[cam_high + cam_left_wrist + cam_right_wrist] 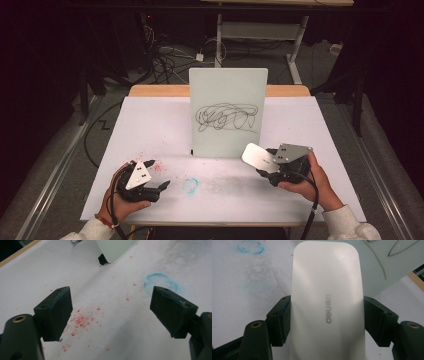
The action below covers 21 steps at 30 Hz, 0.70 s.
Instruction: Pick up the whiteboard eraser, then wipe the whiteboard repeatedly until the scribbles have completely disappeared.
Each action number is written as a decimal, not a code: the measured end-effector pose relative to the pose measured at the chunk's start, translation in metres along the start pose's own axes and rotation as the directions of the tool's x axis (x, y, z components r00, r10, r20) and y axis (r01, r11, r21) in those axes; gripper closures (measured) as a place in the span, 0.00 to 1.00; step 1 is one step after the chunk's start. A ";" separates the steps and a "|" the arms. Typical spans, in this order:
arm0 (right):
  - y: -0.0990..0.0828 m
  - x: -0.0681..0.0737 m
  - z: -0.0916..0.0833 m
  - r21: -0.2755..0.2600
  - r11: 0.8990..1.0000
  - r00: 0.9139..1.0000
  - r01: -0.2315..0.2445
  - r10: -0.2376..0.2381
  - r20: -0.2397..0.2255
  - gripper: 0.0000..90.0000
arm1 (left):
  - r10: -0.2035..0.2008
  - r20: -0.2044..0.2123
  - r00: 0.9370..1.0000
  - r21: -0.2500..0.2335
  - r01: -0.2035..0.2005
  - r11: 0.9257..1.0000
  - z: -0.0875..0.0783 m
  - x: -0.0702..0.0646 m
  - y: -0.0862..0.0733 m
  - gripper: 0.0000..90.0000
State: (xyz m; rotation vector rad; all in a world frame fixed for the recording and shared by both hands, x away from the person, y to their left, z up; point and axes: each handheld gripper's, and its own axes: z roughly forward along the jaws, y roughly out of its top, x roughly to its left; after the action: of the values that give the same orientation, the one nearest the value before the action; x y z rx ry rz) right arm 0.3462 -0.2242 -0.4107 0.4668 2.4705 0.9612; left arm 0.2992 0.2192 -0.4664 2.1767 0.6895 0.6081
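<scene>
One white eraser (327, 302), a smooth rounded block, is clamped between the jaws of the right gripper (272, 167), one pad pressed on each long side. It is held up off the table (150, 125), just in front of the lower right corner of the whiteboard (227, 112), with its rounded end pointing toward the board. In the right gripper view the grey lettering "deli" runs lengthwise along the eraser's top face, with a few smaller characters after it that I cannot make out.

There is one whiteboard, standing upright near the middle of the table, and it carries a single tangle of black scribble (227, 117) with no readable word in it.

The left gripper (157, 186) rests low at the near left of the table, its jaws spread wide with nothing between them. Its pads show traces of blue along their edges in the left gripper view.

On the white tabletop I count one blue ring mark (190, 185) between the two grippers, and one scatter of small red specks (82, 320) by the left gripper. A grey smudge (225, 184) spreads to the right of the ring.
</scene>
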 end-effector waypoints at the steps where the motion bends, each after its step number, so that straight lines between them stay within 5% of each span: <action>1: -0.001 0.001 -0.001 -0.005 1.000 1.000 -0.003 0.003 0.000 0.35 | 0.000 0.000 1.000 -0.001 0.000 1.000 -0.001 0.000 0.000 0.20; 7: -0.001 0.002 -0.003 -0.030 1.000 1.000 -0.002 0.002 0.007 0.35 | -0.005 -0.002 1.000 -0.004 0.005 1.000 -0.001 0.001 -0.001 0.20; 21: 0.004 0.005 -0.007 -0.111 0.994 0.993 -0.022 0.034 0.115 0.35 | -0.011 0.001 1.000 0.004 0.011 1.000 0.000 0.001 -0.002 0.20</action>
State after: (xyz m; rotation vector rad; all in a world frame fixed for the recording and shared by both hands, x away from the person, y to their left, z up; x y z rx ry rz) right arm 0.3393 -0.2234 -0.4050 0.5073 2.2995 1.0448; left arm 0.2994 0.2210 -0.4677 2.1748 0.7023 0.6002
